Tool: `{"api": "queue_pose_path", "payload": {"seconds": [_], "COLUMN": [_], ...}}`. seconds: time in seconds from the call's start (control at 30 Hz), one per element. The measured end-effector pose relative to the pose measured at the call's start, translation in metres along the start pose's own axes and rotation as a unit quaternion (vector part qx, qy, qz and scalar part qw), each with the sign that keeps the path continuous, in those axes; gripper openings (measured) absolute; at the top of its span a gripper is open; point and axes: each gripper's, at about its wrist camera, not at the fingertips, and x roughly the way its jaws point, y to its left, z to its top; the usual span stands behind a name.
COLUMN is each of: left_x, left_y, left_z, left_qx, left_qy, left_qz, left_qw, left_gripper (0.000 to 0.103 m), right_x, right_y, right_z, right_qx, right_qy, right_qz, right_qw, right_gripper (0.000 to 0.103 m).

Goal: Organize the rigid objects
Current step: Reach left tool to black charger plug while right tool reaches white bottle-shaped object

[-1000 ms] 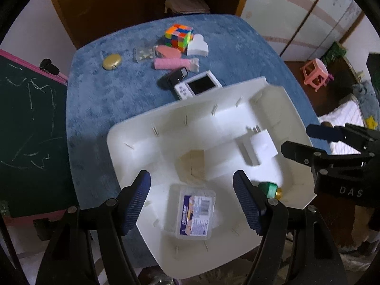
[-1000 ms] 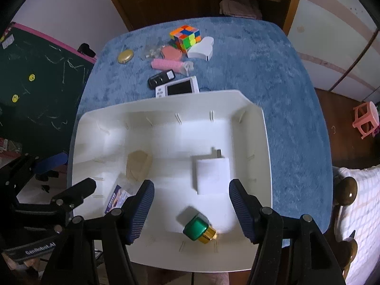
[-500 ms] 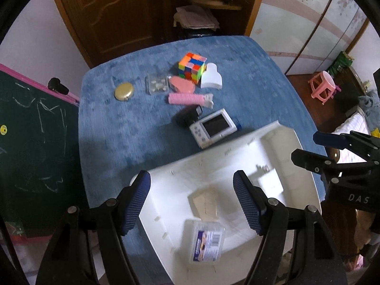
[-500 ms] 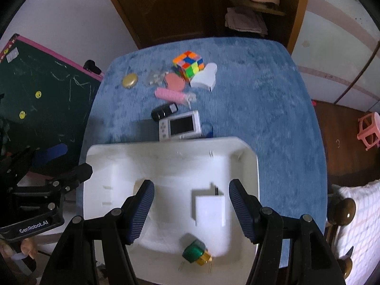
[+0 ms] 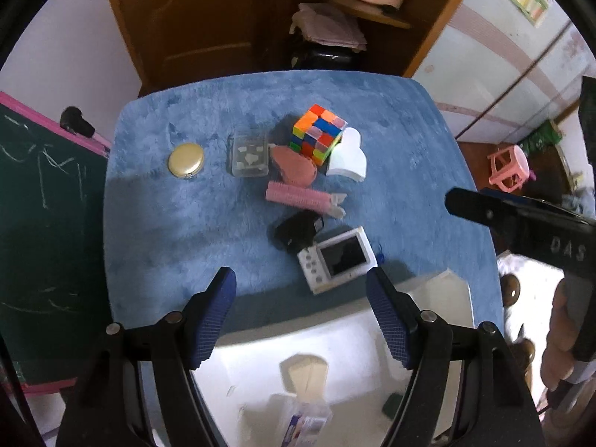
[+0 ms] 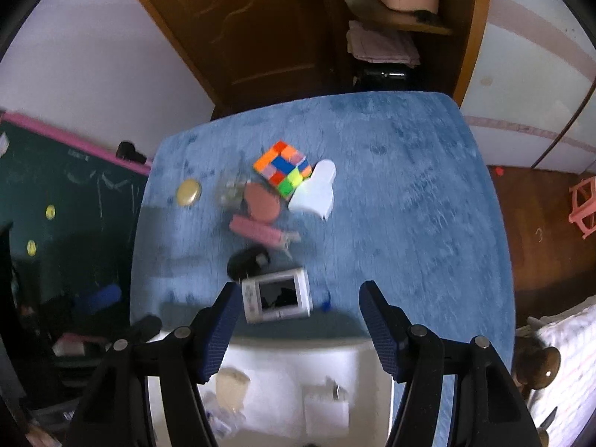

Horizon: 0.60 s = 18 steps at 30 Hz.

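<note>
On the blue table (image 5: 402, 119) lie a colour cube (image 5: 318, 135), a white heart-shaped box (image 5: 350, 156), a pink oval case (image 5: 294, 165), a clear box (image 5: 249, 155), a gold round compact (image 5: 185, 159), a pink comb (image 5: 298, 196), a black key fob (image 5: 298, 229) and a white handheld console (image 5: 337, 259). A white tray (image 5: 257, 368) sits at the near edge, holding a tan piece (image 5: 307, 372) and a labelled clear box (image 5: 305, 426). My left gripper (image 5: 301, 287) is open above the tray's far rim. My right gripper (image 6: 296, 300) is open over the console (image 6: 277, 294).
A green chalkboard (image 5: 37, 231) stands left of the table. A wooden door and shelf (image 6: 391, 26) are behind it. A pink stool (image 5: 508, 165) stands on the floor at right. The right gripper's body (image 5: 529, 219) shows at the left wrist view's right edge.
Both grippers have risen and tilted up toward the far side of the table. The tray has slid to the bottom of both views and the loose objects now sit mid-frame.
</note>
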Motion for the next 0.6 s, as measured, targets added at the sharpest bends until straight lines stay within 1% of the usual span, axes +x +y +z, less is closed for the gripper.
{"api": "queue_pose_path", "payload": {"seconds": [0.13,0.23,0.4,0.53,0.6], "left_x": [0.021,0.041,0.068,0.086,0.094], "left_y": [0.008,0.015,0.019,0.022,0.026], "left_z": [0.017,0.028,0.038,0.041,0.042], "left_qx": [-0.034,-0.064,-0.082,-0.089,-0.098], "left_qy": [0.016,0.031,0.053,0.066,0.073], "left_qz": [-0.008,-0.008,-0.005,-0.003,-0.005], "left_qw": [0.9992,0.9974,0.9952,0.9939,0.9925], "left_gripper": [0.075,0.075,0.075,0.075,0.075], "right_x": [0.027,0.056,0.108,0.146,0.163], "right_y": [-0.009,-0.014,-0.014,-0.011,-0.009], "right_z": [0.030,0.051,0.076,0.086,0.089], "right_qx": [0.027,0.046,0.053,0.053,0.050], "right_qy": [0.017,0.033,0.059,0.087,0.097], "right_qz": [0.013,0.019,0.008,0.002,-0.009], "right_qw": [0.999,0.998,0.997,0.995,0.994], "right_gripper": [0.066,0.066,0.066,0.066,0.066]}}
